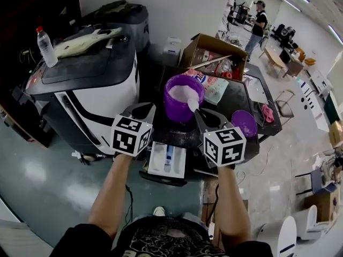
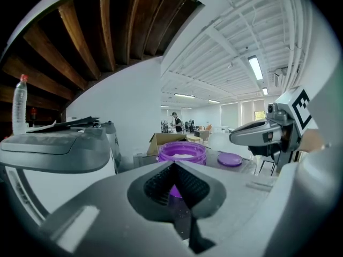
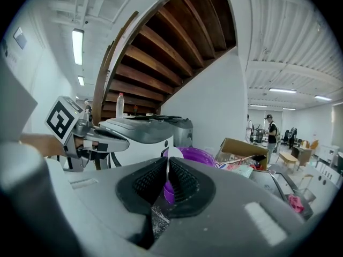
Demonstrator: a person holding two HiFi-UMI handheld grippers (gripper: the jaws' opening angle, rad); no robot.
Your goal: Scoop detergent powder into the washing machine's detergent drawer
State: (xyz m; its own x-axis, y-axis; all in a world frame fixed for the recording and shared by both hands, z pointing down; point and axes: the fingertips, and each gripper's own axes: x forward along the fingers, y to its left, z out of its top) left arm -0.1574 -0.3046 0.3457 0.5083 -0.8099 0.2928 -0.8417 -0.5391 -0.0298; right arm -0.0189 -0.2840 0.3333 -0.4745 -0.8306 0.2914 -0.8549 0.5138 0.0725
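Dark countertop [image 1: 238, 98]: only head view shows the drawer [image 1: 167, 159]; right fingers [image 3: 185, 182] pinch scoop [image 1: 193, 105], left fingers [image 2: 159, 184] closed.

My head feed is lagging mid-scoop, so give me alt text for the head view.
The right claw grips a white scoop at the near edge of a purple tub of white powder. The left claw is shut beside the tub. The open detergent drawer lies just below them in frame.
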